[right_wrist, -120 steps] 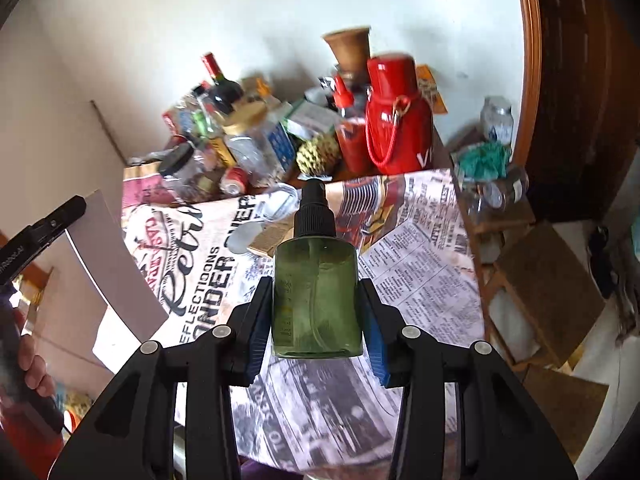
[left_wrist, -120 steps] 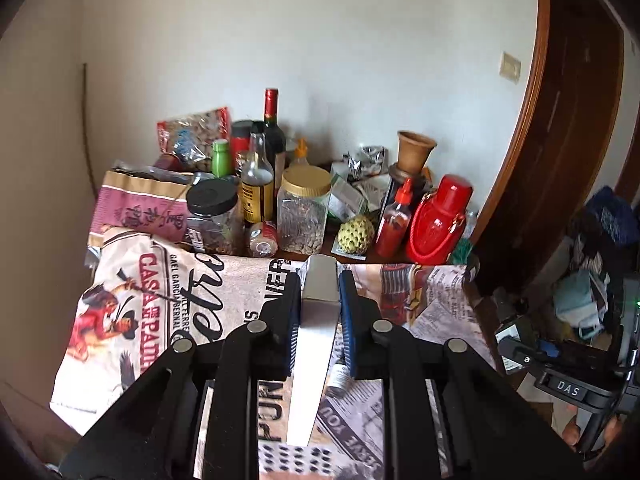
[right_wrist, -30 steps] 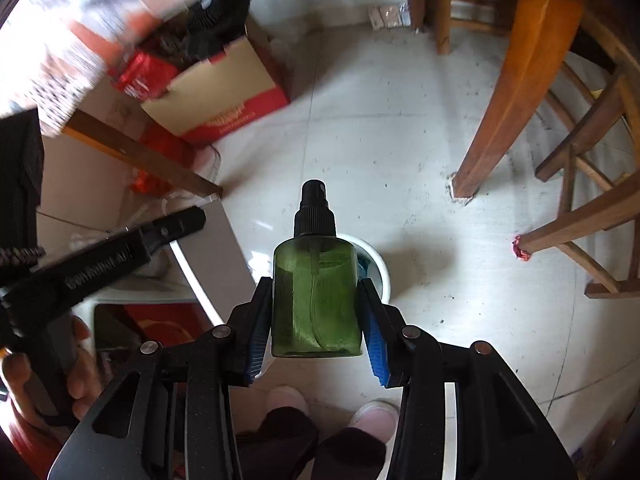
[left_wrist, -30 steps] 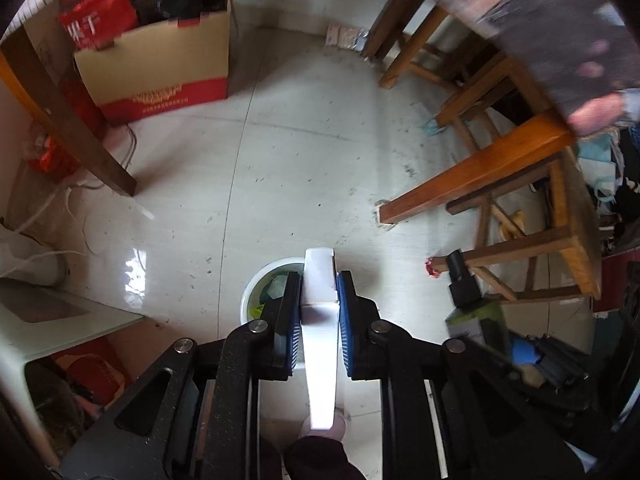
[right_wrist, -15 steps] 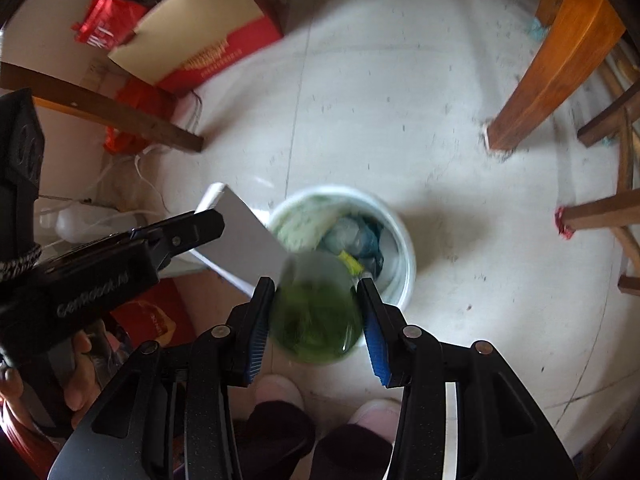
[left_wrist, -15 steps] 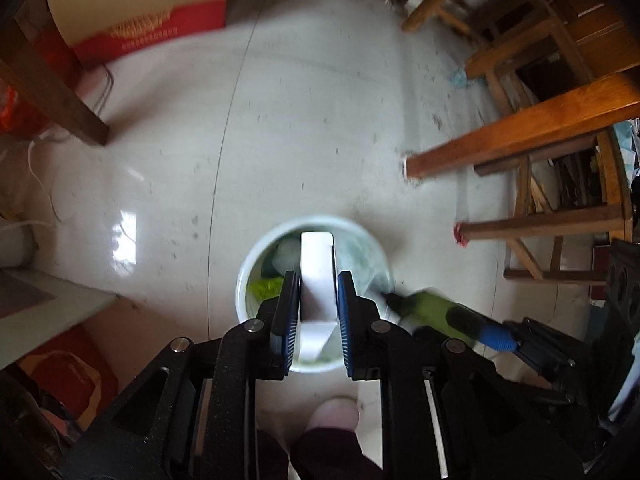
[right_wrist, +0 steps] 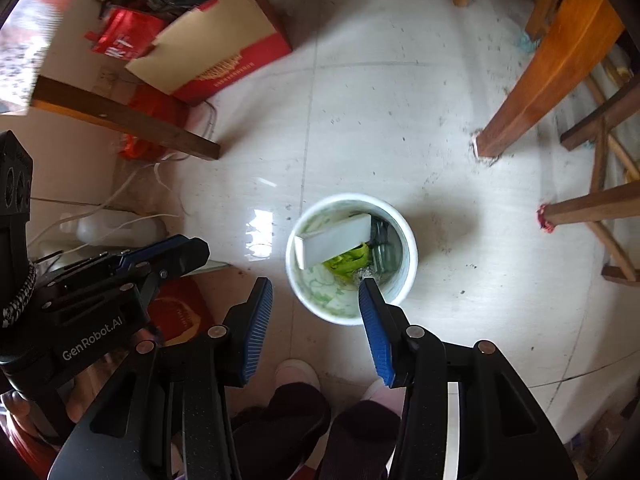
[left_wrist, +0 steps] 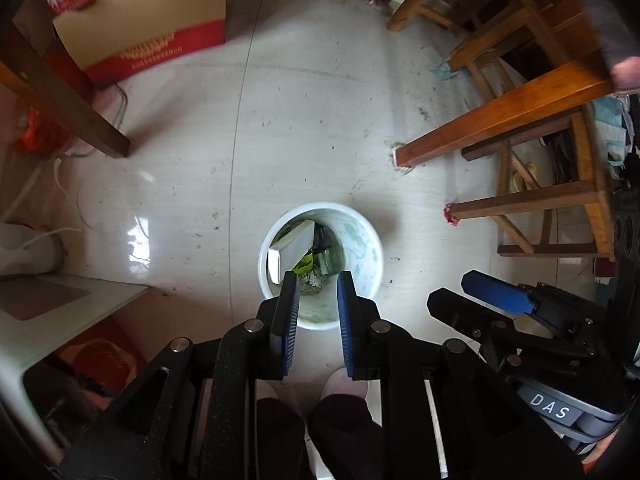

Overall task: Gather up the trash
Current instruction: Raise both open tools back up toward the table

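Both grippers released above round white plastic waste bucket (right_wrist: 404,236).
Flat white box (right_wrist: 334,240) lies slanted inside; left gripper (left_wrist: 316,284) and right gripper (right_wrist: 316,292) empty; "GenRobot.AI", "DAS" legible.

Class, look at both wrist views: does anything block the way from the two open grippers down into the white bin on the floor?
Nothing visible does. The left gripper and right gripper hang open above the white bin, whose mouth is uncovered; a white box and green scraps already lie inside.

My left tool (left_wrist: 316,284) is matte black with speckled arms, silver round screws and ribbed blue pads (left_wrist: 289,320). My right tool (right_wrist: 316,292) matches it, its blue pads (right_wrist: 376,336) ridged too; white "DAS" marks its housing, "GenRobot.AI" the left's. I wear dark trousers (right_wrist: 280,420) and pale pink shoes (right_wrist: 298,372).
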